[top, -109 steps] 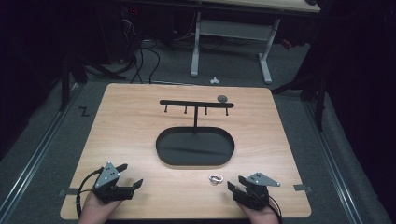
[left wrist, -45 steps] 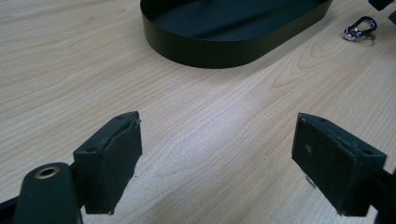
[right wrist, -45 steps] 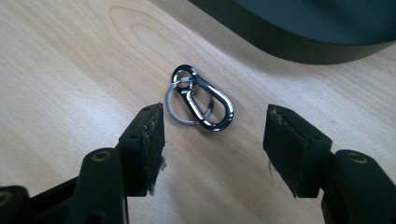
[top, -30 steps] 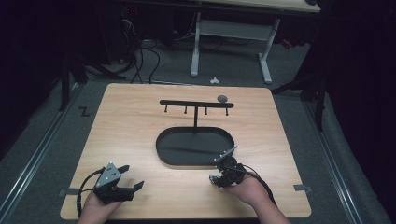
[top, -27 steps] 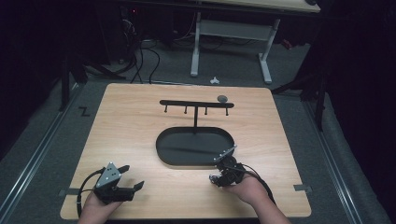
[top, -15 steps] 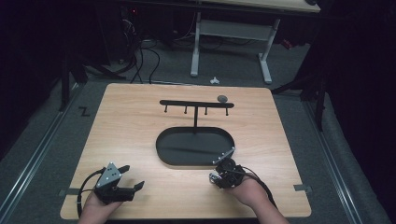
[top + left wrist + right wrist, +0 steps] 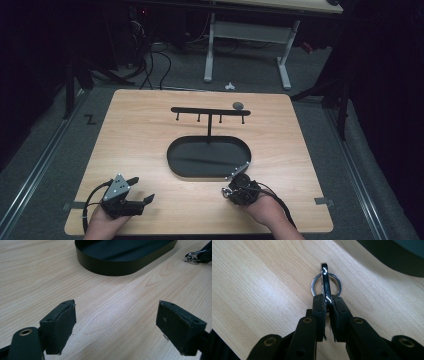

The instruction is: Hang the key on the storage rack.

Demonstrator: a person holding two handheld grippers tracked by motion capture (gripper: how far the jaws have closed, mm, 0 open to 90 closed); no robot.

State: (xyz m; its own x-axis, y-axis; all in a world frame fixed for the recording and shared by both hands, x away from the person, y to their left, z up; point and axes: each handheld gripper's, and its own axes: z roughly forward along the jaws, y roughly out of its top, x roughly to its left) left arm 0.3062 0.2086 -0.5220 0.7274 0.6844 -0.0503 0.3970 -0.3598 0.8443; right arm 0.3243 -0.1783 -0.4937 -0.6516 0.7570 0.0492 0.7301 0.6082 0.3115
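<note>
High view, table [image 7: 130,130]: big, light wood, on a grey floor [image 7: 45,150].
Far desk legs [image 7: 210,45]: white, standing on the floor past the table's far edge.
Tray [image 7: 190,170]: black, oval, low wall, in the middle of the table, a bit toward the near side.
Rack [image 7: 209,111]: thin black post up from the far side of the tray, long bar across the top, four little pegs hanging down.
Grey lump [image 7: 238,105]: small, round, by the right end of the bar.
Left gripper [image 7: 141,190]: near left corner of the table, held in a hand, grey plate on top, cable looping off to the left; pads [image 7: 61,323] spread wide over bare wood, nothing between.
Right gripper [image 7: 226,191]: near right, just by the tray's near wall, held in a hand; pads [image 7: 319,306] pressed together, pinching the clip.
Clip [image 7: 326,287]: shiny silver, standing on edge in the right gripper view, poking out past the pads.
Ring [image 7: 315,281]: thin, silver, looped on the clip, lying on the wood close to the tray.
</note>
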